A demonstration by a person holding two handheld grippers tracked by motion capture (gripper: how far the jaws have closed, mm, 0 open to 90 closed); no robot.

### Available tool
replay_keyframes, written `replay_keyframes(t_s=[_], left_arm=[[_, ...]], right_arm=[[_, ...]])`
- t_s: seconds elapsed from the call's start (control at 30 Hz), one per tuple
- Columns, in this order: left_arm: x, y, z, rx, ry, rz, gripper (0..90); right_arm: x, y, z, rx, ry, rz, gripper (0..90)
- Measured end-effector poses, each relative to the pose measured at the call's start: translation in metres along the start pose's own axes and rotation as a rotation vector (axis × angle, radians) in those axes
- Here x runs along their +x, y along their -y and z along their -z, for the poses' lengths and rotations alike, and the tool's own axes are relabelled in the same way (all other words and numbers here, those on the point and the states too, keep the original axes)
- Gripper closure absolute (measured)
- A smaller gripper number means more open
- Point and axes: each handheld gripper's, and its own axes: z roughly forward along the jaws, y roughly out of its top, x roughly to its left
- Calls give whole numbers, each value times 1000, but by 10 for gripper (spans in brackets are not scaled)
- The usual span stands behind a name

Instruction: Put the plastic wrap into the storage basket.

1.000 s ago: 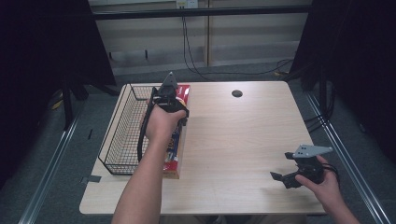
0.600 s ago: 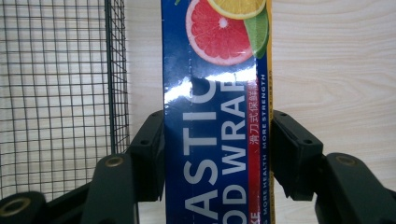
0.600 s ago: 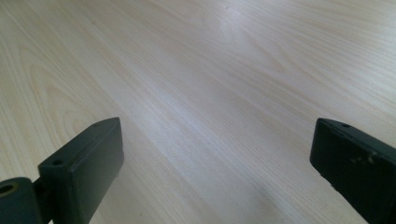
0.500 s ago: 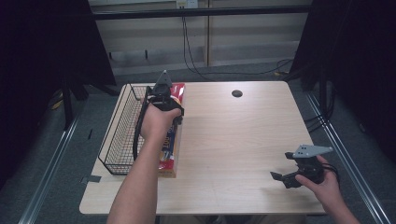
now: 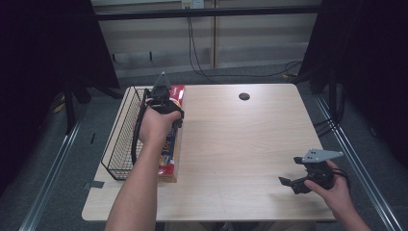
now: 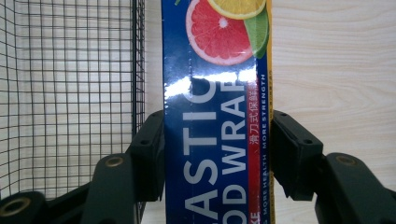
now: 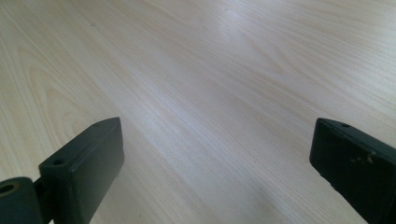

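Observation:
A long blue and red plastic food wrap box [image 5: 169, 149] lies lengthwise along the right side of a black wire basket [image 5: 120, 144]. My left gripper [image 5: 161, 98] is shut on the box near its far end. In the left gripper view its black jaws press both long sides of the box [image 6: 217, 93], just below a printed grapefruit, with the left gripper [image 6: 217, 154] beside the basket's mesh wall [image 6: 70, 93]. My right gripper [image 5: 290, 183] rests low at the table's front right corner, open. In the right gripper view the right gripper [image 7: 215, 158] has bare wood between its jaws.
The light wooden table [image 5: 240, 144] has a small dark cable hole [image 5: 244, 96] near its far edge. The basket stands at the table's left edge. Metal rails run along the floor on both sides, and cables hang behind the table.
My left hand has shifted slightly left and away, carrying the box closer to the basket's side. The right hand has stayed still.

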Motion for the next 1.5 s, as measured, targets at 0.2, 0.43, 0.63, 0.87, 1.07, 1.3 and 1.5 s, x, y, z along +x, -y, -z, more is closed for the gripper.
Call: replay_keyframes(t_s=[0.2, 0.43, 0.63, 0.87, 1.07, 1.3, 1.5], left_arm=[[3, -1, 2, -1, -3, 5, 443], [11, -1, 5, -4, -5, 13, 443], [19, 0, 6, -1, -17, 15, 442], [28, 1, 6, -5, -12, 38, 443], [36, 1, 7, -5, -17, 45, 443], [43, 2, 6, -14, -23, 51, 442], [51, 1, 6, -13, -23, 57, 442]], right_arm=[[0, 0, 0, 3, 2, 0, 28], [0, 0, 0, -1, 0, 0, 28], [0, 0, 0, 1, -2, 1, 28], [1, 0, 0, 4, -3, 3, 28], [1, 0, -1, 4, -6, 7, 28], [1, 0, -1, 5, -8, 7, 28], [1, 0, -1, 7, -10, 7, 28]])
